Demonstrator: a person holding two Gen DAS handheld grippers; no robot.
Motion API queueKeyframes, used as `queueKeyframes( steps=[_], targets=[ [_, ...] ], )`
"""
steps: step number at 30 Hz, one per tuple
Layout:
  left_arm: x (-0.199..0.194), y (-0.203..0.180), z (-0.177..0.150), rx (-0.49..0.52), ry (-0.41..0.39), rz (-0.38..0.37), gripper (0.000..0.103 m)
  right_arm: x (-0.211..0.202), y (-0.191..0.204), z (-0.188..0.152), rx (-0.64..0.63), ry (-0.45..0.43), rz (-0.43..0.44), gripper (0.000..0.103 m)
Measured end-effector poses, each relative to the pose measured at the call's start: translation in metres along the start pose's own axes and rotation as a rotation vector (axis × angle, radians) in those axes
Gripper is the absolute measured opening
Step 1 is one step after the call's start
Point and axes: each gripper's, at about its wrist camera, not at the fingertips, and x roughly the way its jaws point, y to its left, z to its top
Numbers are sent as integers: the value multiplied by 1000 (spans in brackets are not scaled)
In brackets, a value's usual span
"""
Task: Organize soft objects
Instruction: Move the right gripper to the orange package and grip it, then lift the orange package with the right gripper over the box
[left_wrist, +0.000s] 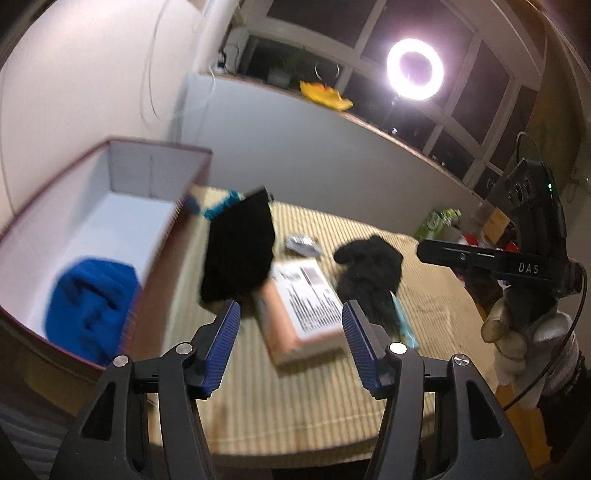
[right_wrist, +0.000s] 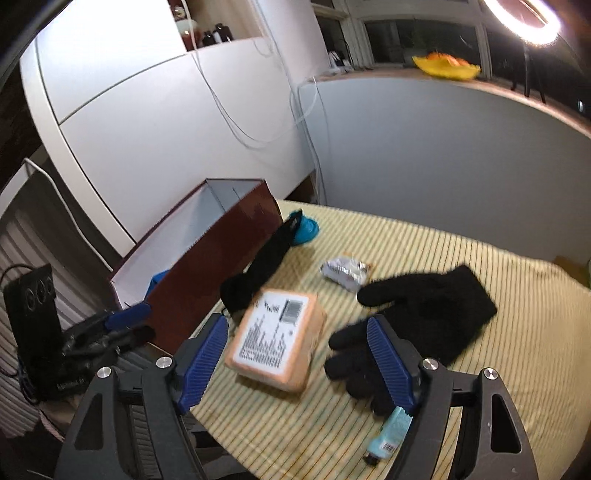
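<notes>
Both grippers are hovering wide open and empty, since the glove and sock are lying loose beside the box.

The left gripper points forward and downward, its two blue ribbed pads standing well apart with nothing pressed between them. The right gripper is tilted down more steeply, and its jaws too stand wide, the pads gripping nothing. In the left wrist view the right gripper shows from the side, far to the right of the left jaws, held by a hand in a pale grey glove with a dark sleeve behind it. In the right wrist view the left gripper appears low, to the left of the right jaws, its blue pads blurred.
</notes>
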Motion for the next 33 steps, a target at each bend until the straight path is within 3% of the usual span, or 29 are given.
queueKeyframes(
  steps=[8, 25, 33],
  targets=[
    [35, -4, -14, -10, 96, 0, 57, 41, -3, -13, 47, 101, 51, 75],
    [80, -3, -23, -30, 179, -33, 58, 105, -3, -17, 83, 235, 108, 74],
    [83, -4, -20, -14, 179, -47, 57, 122, -7, -20, 116, 279, 147, 57]
  ],
)
